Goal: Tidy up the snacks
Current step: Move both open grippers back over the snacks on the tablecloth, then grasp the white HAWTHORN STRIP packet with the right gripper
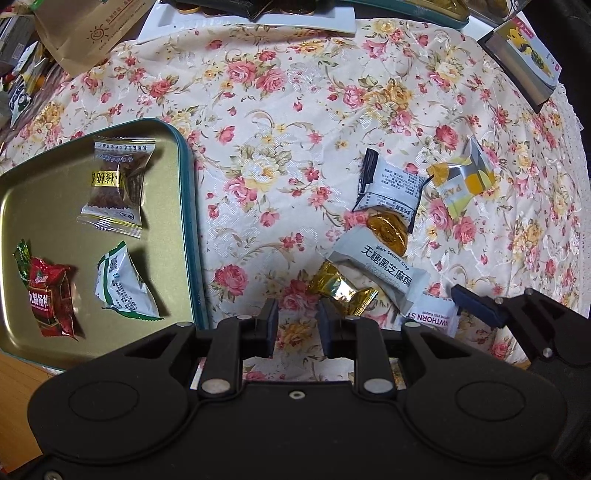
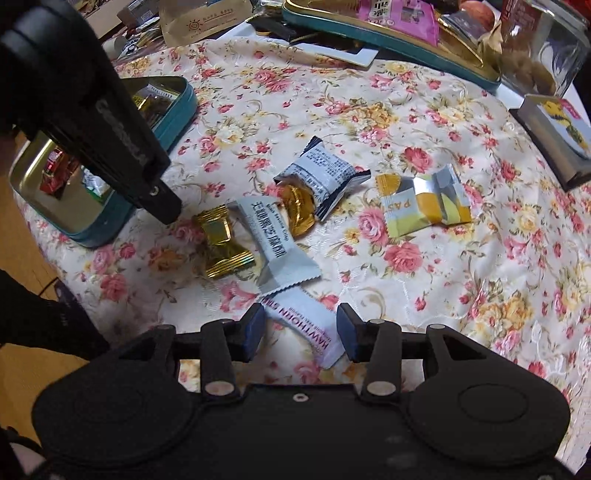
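Observation:
A teal tin tray (image 1: 192, 221) on the left holds three wrapped snacks: brown (image 1: 114, 184), red (image 1: 51, 295) and white-green (image 1: 122, 284). My left gripper (image 1: 298, 325) hovers over bare floral cloth beside the tray, open by a narrow gap with nothing in it. To its right is a loose pile: a gold wrapper (image 1: 343, 291), a black sesame crisp packet (image 1: 380, 273), a gold coin (image 1: 388, 232), a black-white packet (image 1: 391, 188) and a yellow-grey packet (image 1: 461, 181). My right gripper (image 2: 301, 332) straddles a white hawthorn packet (image 2: 306, 328) lying on the cloth; its pads do not press it.
A brown paper bag (image 1: 92, 26) and a white tray (image 1: 251, 18) sit at the back. A second teal tin (image 2: 388, 37) with snacks and a jar stand back right. A picture box (image 1: 528, 62) lies at the right. The table edge and wooden floor (image 2: 22, 236) are left.

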A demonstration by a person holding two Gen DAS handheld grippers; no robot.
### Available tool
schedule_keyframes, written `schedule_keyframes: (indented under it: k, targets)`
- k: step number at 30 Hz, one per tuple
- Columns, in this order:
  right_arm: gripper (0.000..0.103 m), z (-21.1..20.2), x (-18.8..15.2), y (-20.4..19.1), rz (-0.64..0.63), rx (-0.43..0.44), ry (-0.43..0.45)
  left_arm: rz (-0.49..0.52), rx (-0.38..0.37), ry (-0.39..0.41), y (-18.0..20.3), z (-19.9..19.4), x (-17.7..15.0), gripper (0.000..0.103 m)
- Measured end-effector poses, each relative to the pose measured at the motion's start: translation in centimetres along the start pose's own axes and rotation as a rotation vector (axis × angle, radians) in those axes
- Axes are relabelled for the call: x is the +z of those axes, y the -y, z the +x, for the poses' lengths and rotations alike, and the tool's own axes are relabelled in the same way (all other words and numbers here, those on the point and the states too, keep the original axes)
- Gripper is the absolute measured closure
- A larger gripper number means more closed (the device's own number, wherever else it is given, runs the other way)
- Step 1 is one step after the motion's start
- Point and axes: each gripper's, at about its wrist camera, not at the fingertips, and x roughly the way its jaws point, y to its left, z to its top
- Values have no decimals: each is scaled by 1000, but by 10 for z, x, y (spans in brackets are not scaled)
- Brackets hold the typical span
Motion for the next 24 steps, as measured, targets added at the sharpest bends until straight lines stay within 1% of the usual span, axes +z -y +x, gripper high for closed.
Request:
schedule_keyframes:
  k: [5,10,15,17,19,24]
  targets:
    - [58,7,6,21,91,-40,-8,-7,-11,2,-1,-2,0,70]
    - [59,6,9,49,193,-100,11,-10,-17,6,-1,-3,0,70]
    - [61,5,9,70,301,-134,24,-8,-20,8,0,-3,1,70]
    - [61,2,9,77,365,-116,35,-6,-19,11,0,-3,1,70]
    - [61,-3,10,81,435,-70,37,-5,-19,12,0,-3,1,70]
    - [61,-6,7,89,610,34,-21,-7,-17,12,0,-2,1,70]
